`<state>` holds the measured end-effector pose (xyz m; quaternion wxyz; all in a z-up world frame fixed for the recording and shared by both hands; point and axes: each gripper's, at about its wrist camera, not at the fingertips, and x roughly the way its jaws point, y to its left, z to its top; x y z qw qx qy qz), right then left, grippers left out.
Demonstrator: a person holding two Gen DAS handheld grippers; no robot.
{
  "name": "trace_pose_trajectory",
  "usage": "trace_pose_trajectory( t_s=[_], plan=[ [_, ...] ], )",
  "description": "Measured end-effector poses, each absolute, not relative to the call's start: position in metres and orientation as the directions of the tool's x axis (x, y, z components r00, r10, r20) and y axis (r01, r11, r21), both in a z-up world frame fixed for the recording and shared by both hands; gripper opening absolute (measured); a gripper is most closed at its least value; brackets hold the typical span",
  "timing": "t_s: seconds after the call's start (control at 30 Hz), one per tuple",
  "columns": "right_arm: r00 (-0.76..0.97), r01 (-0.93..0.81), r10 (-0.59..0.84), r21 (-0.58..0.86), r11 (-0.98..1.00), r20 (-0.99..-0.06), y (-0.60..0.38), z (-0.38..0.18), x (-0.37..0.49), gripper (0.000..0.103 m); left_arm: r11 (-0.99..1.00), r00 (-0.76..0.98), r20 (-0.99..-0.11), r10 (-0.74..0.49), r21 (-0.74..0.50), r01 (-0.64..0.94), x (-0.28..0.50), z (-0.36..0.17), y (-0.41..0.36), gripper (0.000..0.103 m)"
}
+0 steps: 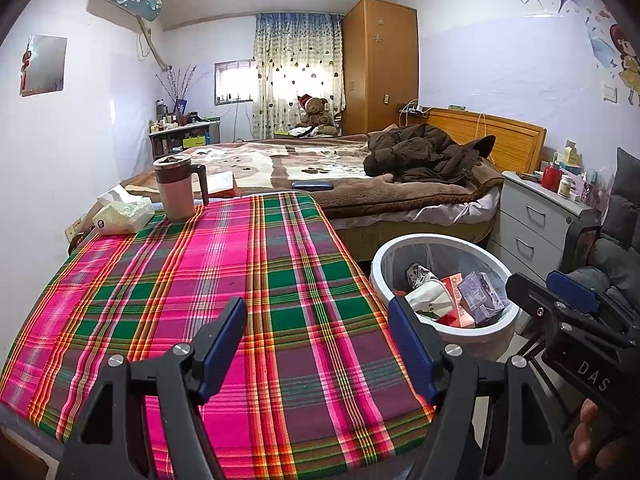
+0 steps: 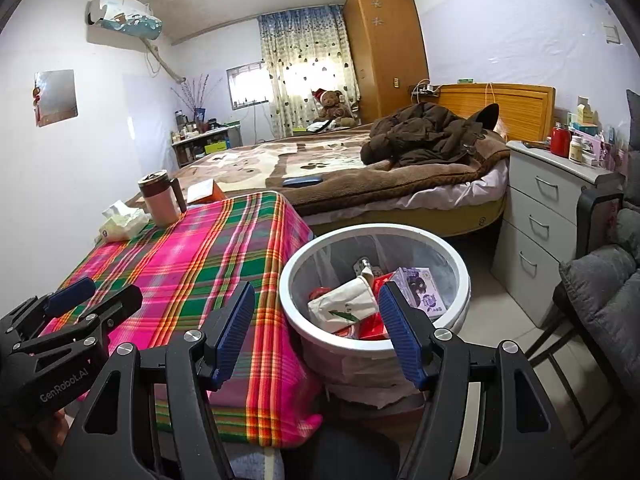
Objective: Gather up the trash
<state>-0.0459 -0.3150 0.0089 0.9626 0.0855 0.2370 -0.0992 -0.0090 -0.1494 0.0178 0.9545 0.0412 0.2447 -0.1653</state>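
Both grippers hold nothing: the left gripper (image 1: 318, 344) spreads its fingers wide above the plaid tablecloth (image 1: 224, 280), and the right gripper (image 2: 316, 328) is parted too, over the white trash bin's rim (image 2: 400, 232). Inside the bin sit a purple box (image 2: 424, 292), a red box (image 1: 460, 300) and crumpled paper (image 2: 348, 304). At the table's far end stand a mug (image 1: 176, 188) and a tissue pack (image 1: 122, 216).

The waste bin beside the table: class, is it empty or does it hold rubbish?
It holds rubbish. Inside the white bin lie a purple box, a crumpled white packet and red packaging.
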Motion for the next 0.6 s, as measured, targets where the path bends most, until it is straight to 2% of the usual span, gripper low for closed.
trace_pose_trajectory(
  t_s=[0.6],
  plan=[
    [0.868, 0.233, -0.153, 0.116, 0.965, -0.472, -0.3142, 0.0092, -0.0456, 0.066, 0.943, 0.826, -0.481, -0.294, -0.001, 0.334, -0.0095, 0.0185, -0.1489, 0.074]
  ],
)
